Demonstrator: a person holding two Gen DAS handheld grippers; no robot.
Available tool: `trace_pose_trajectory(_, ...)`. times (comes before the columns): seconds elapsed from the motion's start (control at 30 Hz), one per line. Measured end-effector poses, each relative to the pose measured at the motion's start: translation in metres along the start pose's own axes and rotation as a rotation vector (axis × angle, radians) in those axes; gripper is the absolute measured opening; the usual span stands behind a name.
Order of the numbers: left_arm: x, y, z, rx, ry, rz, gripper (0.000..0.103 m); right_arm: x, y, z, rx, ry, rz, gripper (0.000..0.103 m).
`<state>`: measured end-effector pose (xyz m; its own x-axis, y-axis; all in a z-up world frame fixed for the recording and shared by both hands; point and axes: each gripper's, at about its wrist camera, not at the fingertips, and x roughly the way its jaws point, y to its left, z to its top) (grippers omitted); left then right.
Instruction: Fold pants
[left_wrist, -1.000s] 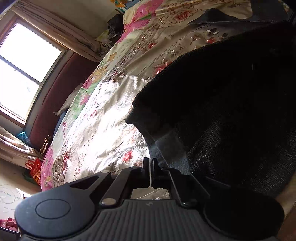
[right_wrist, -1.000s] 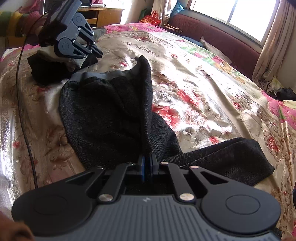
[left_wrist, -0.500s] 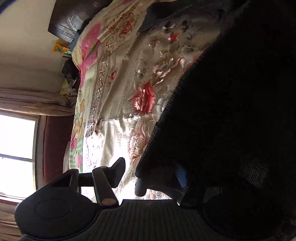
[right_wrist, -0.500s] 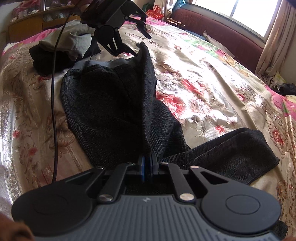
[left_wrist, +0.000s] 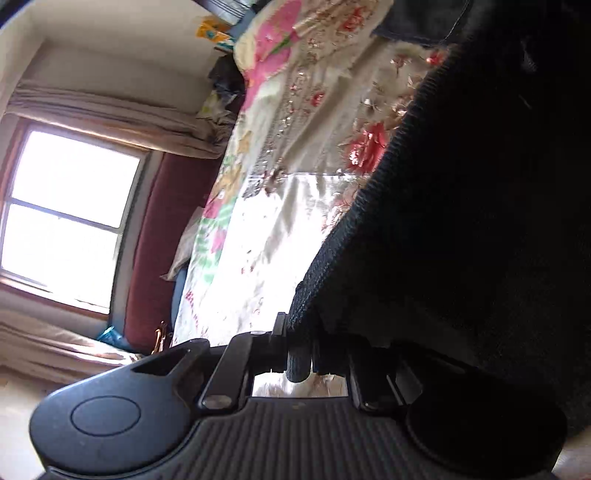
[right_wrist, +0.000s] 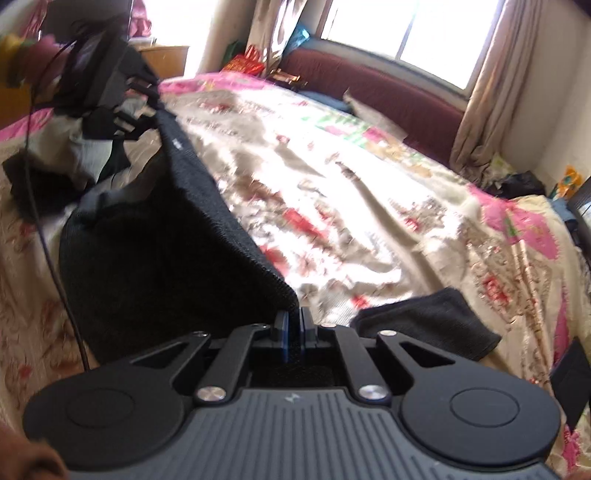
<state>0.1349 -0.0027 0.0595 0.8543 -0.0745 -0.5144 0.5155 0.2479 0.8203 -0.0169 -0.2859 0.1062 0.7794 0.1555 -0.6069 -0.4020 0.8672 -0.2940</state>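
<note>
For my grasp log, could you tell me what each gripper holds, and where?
Both hold the dark pants: left gripper and right gripper each pinch its raised edge.

Home bedroom — quilted bed, curtains

We saw our right gripper as matte black plastic, with a ribbed grey panel, two round discs, silver screws on its linkage arms, blue-edged pads and a small white mark. Our left gripper looked alike, and a thin black cable trailed from it.
</note>
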Motion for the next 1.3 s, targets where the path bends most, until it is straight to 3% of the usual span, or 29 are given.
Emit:
trace_pose_trajectory(0.07, -0.027, -0.021, -0.017, -0.017, -0.006, 0.043, 0.028, -0.013, 0.017, -0.011, -0.026, -0.004, 0.005, 0.005)
trace_pose_trajectory(0.13, -0.046, -0.055, -0.032, -0.035, -0.001, 0.063, 0.028, -0.008, 0.038, -0.032, -0.023, 0.048, 0.021, 0.005)
trace_pose_trajectory(0.27, -0.045, -0.128, -0.059, -0.005, 0.072, 0.051, 0.029, 0.026, 0.081, -0.073, -0.012, 0.139, 0.052, 0.006)
trace_pose_trajectory(0.37, -0.044, -0.159, -0.071, 0.003, 0.104, 0.034, 0.028, 0.038, 0.102, -0.085, -0.082, 0.181, 0.028, 0.007)
trace_pose_trajectory(0.6, -0.037, -0.143, -0.066, -0.150, 0.092, 0.101, 0.031, 0.035, 0.099, -0.076, -0.089, 0.155, -0.018, 0.009)
trace_pose_trajectory(0.73, -0.033, -0.150, -0.067, -0.122, 0.099, 0.147, 0.032, 0.041, 0.096, -0.062, -0.026, 0.140, -0.040, 0.006)
trace_pose_trajectory(0.93, -0.046, -0.169, -0.083, -0.053, 0.128, 0.140, 0.035, 0.046, 0.105, -0.081, -0.104, 0.187, -0.045, 0.008)
trace_pose_trajectory(1.03, -0.054, -0.163, -0.089, -0.127, 0.175, 0.125, 0.035, 0.041, 0.103, -0.088, -0.085, 0.219, -0.035, 0.026)
trace_pose_trajectory(1.17, -0.079, -0.156, -0.094, -0.187, 0.208, 0.113, 0.035, 0.013, 0.094, -0.089, -0.023, 0.207, -0.029, 0.026)
trace_pose_trajectory(1.3, -0.112, -0.147, -0.080, -0.258, 0.182, 0.115, 0.035, -0.010, 0.069, -0.082, 0.096, 0.172, -0.053, 0.027)
